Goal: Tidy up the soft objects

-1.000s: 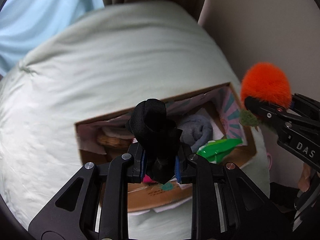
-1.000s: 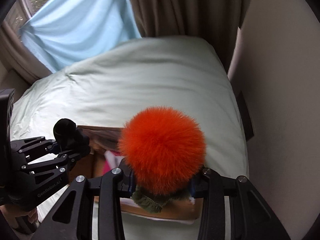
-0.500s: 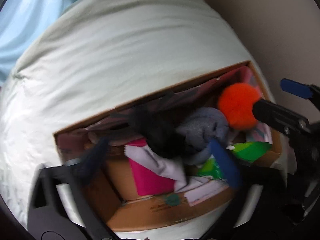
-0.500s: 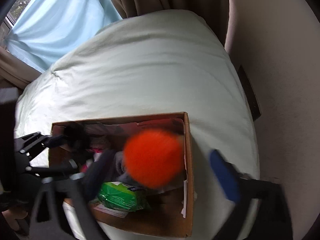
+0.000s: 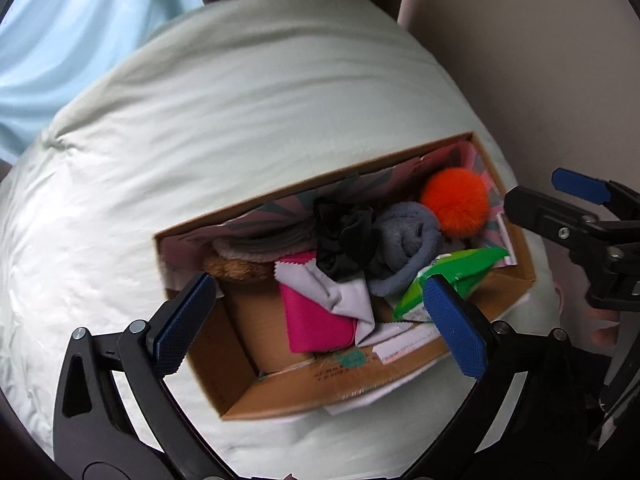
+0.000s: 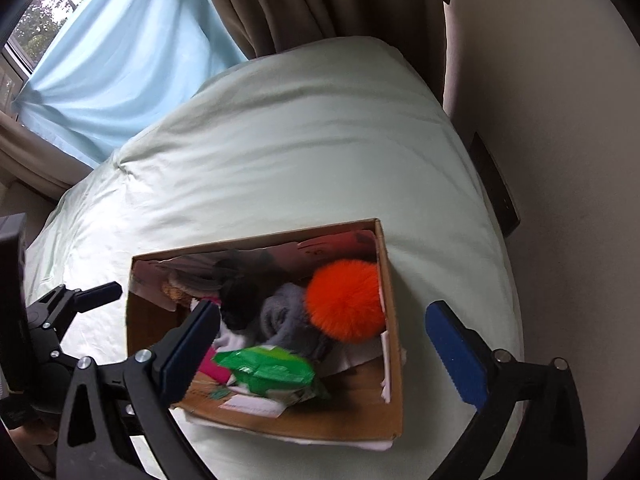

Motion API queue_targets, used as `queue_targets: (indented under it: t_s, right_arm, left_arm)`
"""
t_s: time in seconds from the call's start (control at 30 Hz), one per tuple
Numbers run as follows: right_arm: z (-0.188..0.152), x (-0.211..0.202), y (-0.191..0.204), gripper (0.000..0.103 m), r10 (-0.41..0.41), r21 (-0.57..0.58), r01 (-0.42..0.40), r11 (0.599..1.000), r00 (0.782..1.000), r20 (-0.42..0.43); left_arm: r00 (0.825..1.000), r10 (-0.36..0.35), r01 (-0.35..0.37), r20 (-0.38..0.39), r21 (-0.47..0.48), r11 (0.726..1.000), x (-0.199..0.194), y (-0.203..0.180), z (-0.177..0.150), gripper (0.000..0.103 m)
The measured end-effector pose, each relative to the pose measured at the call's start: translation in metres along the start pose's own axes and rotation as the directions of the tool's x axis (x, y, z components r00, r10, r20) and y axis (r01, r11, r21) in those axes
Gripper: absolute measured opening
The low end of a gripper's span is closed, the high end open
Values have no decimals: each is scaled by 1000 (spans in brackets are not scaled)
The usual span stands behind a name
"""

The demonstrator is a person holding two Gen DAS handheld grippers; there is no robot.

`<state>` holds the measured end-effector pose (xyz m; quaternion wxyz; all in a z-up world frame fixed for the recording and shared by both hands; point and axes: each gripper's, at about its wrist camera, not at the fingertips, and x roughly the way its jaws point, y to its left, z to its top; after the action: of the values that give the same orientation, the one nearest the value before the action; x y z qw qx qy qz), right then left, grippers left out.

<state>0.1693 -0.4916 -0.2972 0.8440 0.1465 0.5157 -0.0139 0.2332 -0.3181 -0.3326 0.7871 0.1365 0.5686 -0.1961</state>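
A cardboard box (image 5: 280, 394) (image 6: 394, 360) sits on a pale green bed. Inside lie an orange pompom (image 5: 456, 202) (image 6: 346, 300), a black scrunchie (image 5: 342, 240) (image 6: 240, 300), a grey fleece roll (image 5: 404, 246) (image 6: 286, 314), a green packet (image 5: 452, 276) (image 6: 268, 372), a pink cloth (image 5: 316, 326) and a grey cloth (image 5: 344, 296). My left gripper (image 5: 318, 326) is open and empty above the box's near side. My right gripper (image 6: 320, 352) is open and empty above the box; it also shows in the left wrist view (image 5: 560, 208).
The bed (image 5: 240, 100) (image 6: 300, 140) fills most of both views. A beige wall (image 6: 560, 120) runs along its right side. Brown curtains (image 6: 320, 0) and a light blue drape (image 6: 120, 60) hang behind the bed. A brown furry item (image 5: 236, 268) lies in the box's left end.
Both grippers opened. The black scrunchie dropped from my left gripper and the orange pompom from my right gripper into the box. Both grippers now sit higher above it.
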Motion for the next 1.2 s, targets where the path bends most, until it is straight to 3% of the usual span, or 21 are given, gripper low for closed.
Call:
queue_targets:
  t_s: [0.17,0.33,0.57,0.67,0.83,1.13,1.2]
  right_arm:
    - [-6,-38,27,102,-59,-6,59,998,997,57]
    - [-13,-90,75,102,-66,-49,72,996,991,112]
    - [-25,-177,153,102,-47,-93,69,993,972,229]
    - [-34,-211,187,102,-33,-116,67,991,962,272]
    - [-58,-258,240,102,-21,-153,84,985,926,376]
    - [-97,-290,292,102,-10,-180,106,978,884,468]
    - [-104,-295,299,102,-8,-194,116,974,875,484]
  left_arm:
    - [998,-9,13,63,-66,998,-51,20,-10,103]
    - [988,-1,19,155,-114,993,-124,50,-27,103]
    - [948,49,22,314,-218,976,-231,104,-75,103]
    - [925,129,-40,358,-247,968,-271,125,-101,103]
    - [864,213,-75,457,-302,950,-335,160,-146,103]
    - [754,315,-116,577,-355,928,-407,189,-209,103]
    - [740,306,-108,598,-343,933,-415,190,-217,103]
